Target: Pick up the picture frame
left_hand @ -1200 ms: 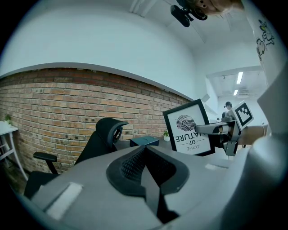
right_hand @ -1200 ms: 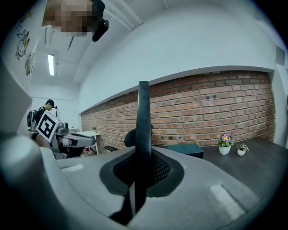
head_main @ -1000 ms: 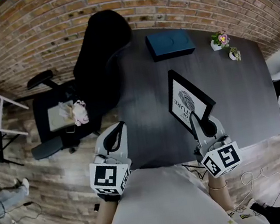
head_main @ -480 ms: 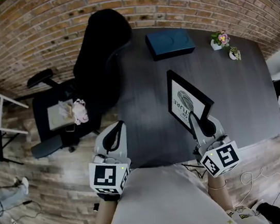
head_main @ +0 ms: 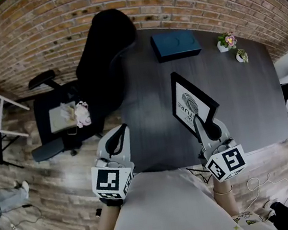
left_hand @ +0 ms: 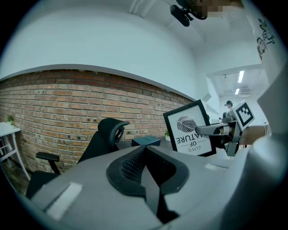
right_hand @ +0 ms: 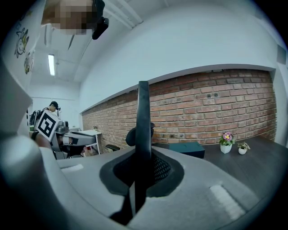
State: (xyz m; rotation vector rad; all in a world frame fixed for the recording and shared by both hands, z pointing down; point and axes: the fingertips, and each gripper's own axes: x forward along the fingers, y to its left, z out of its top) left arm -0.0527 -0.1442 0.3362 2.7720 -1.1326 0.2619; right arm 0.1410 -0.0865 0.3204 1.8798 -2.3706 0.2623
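Taking the dark table as our landmark, we see a black office chair pushed against its left side, with the brick wall running beyond the table's far edge. A second, lower chair stands further left of the table, and a small soft toy lies on its seat.

Our left gripper hangs just off the table's near left corner. Its jaws are pressed fully together and nothing sits between them.

At the far edge of the table, about midway along, a dark teal box lies flat.

The picture frame stands tilted over the near right part of the table, black-edged, with a white print of a leaf and lettering facing left. From the left gripper view the lettering reads upside down. We cannot tell whether its lower edge touches the tabletop.

Our right gripper sits at the table's near edge, and its jaws are clamped on the frame's near edge, which rises between them as a thin dark strip.

Two small potted plants stand at the table's far right corner.
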